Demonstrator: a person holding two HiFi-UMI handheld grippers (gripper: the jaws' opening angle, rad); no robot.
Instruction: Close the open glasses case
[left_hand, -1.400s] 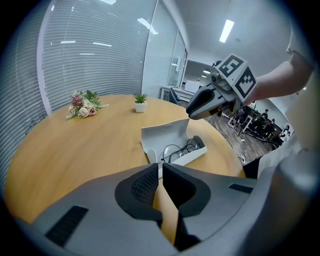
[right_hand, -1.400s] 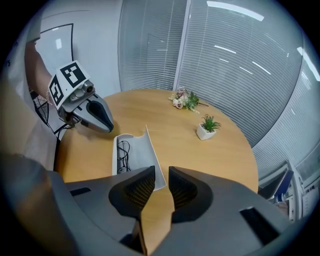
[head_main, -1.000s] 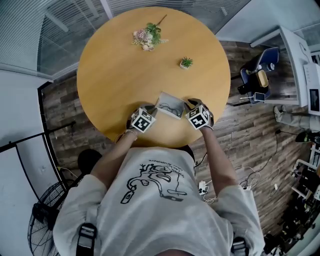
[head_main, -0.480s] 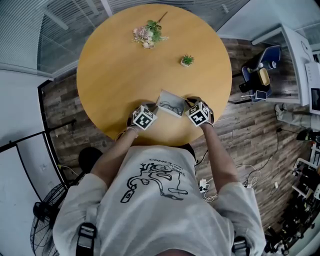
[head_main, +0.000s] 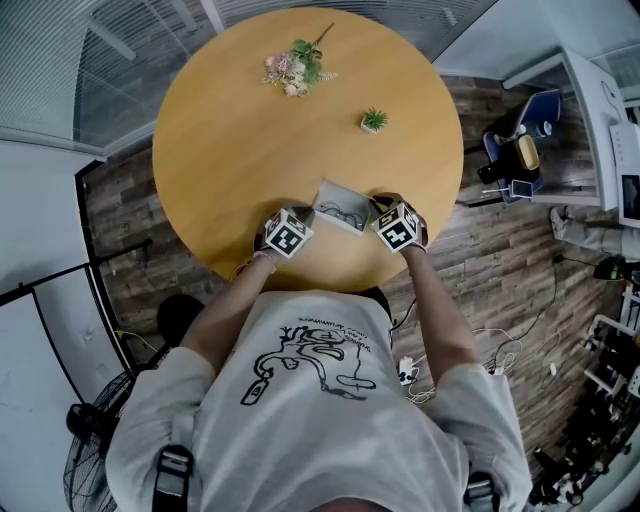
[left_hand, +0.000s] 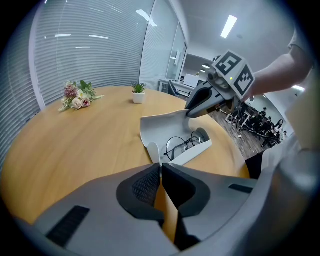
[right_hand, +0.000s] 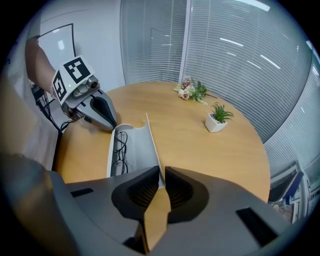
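My left gripper (left_hand: 160, 170) sits at the left end of the case (head_main: 340, 210), jaws pressed together on that end's thin wall. The case lies at the near edge of the bench (head_main: 250, 120), between my two hands. Its long axis runs from one set of jaws to the other. It is open: the glasses (left_hand: 182, 146) lie in the tray on my side, and the lid (right_hand: 142, 150) stands up on the far side. At the case's right end, my right gripper (right_hand: 161, 172) has just been closing its jaws, and they now pinch the lid's end edge. Both hands are equally near. I judge the lid must swing toward me, over the glasses.
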